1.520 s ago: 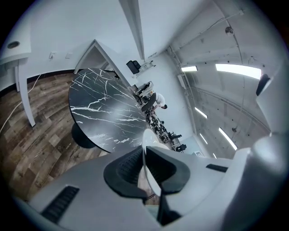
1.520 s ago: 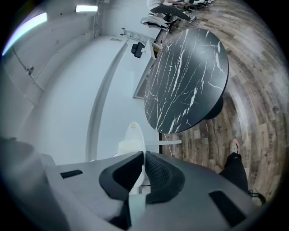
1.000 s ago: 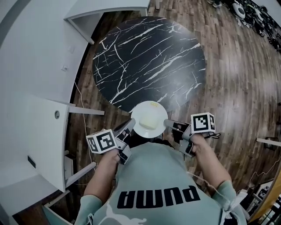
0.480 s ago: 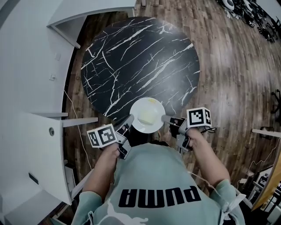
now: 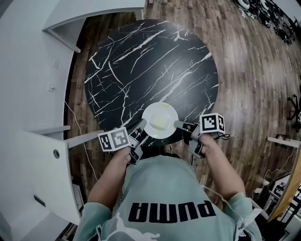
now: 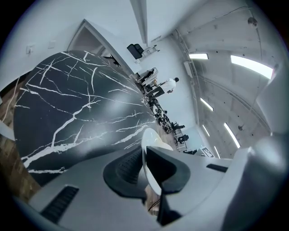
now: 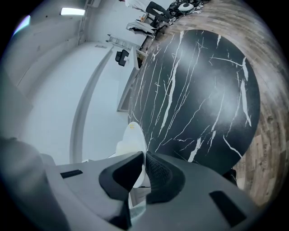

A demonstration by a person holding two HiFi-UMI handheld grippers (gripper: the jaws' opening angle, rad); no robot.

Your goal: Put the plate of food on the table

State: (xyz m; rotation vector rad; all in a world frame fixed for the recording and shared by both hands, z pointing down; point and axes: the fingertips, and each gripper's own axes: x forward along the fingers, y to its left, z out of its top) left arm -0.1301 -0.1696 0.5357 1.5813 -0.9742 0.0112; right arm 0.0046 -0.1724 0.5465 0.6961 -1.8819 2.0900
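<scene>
A white plate with a pale yellow piece of food hangs over the near edge of the round black marble table. My left gripper is shut on the plate's left rim, and my right gripper is shut on its right rim. The left gripper view has the plate's rim edge-on between the jaws of the left gripper. In the right gripper view the plate stands edge-on in the right gripper, with the table beyond.
A white counter or cabinet runs along the left, close to the table's left side. Wooden floor lies to the right and beyond the table. Chairs and other objects stand at the far right.
Both grippers have carried the plate forward, from in front of the table's near edge to over it. The view has shifted toward the table.
</scene>
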